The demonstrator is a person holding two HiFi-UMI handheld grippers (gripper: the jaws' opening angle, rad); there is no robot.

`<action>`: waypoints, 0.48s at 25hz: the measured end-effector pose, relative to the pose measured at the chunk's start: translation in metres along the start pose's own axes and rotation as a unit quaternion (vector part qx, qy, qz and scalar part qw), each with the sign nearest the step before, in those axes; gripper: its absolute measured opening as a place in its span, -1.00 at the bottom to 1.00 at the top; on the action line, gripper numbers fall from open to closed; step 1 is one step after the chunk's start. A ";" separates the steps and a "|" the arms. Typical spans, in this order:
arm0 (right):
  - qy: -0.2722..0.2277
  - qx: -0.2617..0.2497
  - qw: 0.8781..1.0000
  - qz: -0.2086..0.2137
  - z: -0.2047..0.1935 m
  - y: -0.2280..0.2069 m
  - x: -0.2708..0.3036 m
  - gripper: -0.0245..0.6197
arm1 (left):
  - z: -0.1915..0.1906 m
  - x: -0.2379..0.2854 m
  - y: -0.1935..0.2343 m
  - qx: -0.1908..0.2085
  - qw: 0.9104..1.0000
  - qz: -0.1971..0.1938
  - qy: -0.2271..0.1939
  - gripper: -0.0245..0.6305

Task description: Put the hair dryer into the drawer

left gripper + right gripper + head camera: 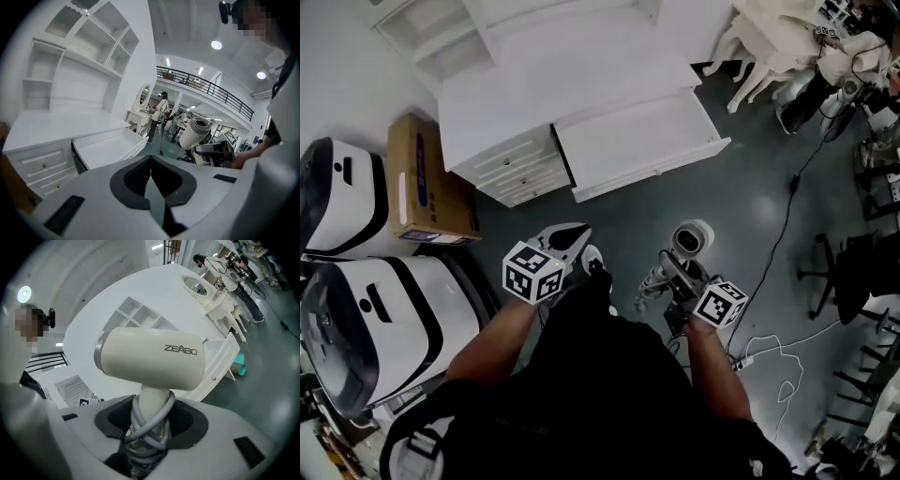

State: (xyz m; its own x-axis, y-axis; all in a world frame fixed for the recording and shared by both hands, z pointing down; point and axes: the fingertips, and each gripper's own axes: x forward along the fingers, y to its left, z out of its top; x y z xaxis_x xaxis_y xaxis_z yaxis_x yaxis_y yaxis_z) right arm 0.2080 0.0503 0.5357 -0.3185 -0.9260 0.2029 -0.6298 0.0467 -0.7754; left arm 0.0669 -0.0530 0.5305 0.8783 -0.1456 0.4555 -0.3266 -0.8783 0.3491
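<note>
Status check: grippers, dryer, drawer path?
Left gripper shut, empty. Right gripper shut on hair dryer, cord wrapped. Drawer open, nothing seen in the way.

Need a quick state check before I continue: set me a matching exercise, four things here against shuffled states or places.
1 hair dryer
2 drawer
3 left gripper
4 cardboard box

A pulled open
B jaws together, empty
C on the floor beside the dresser
D handle clamped in the right gripper

Pairs: 1-D, 2-A, 3-B, 4-C
</note>
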 end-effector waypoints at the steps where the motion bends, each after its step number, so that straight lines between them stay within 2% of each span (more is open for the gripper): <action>1: 0.004 -0.006 1.000 0.001 0.007 -0.003 0.009 -0.27 | 0.006 0.004 0.007 -0.001 1.000 0.001 -0.002 -0.89; 7: 0.023 -0.026 0.999 0.009 0.049 0.000 0.067 -0.27 | 0.047 0.019 0.065 -0.013 0.999 0.020 -0.026 -0.89; 12: 0.031 -0.050 0.998 0.013 0.086 0.000 0.120 -0.27 | 0.078 0.032 0.106 -0.015 0.999 0.017 -0.045 -0.89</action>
State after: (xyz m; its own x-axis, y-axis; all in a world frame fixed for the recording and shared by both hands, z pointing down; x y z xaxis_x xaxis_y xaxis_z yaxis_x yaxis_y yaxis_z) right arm 0.2309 -0.0929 0.5090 -0.3770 -0.8992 0.2218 -0.6870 0.1109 -0.7182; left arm 0.0879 -0.1870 0.5181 0.8940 -0.2166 0.3921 -0.3659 -0.8582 0.3601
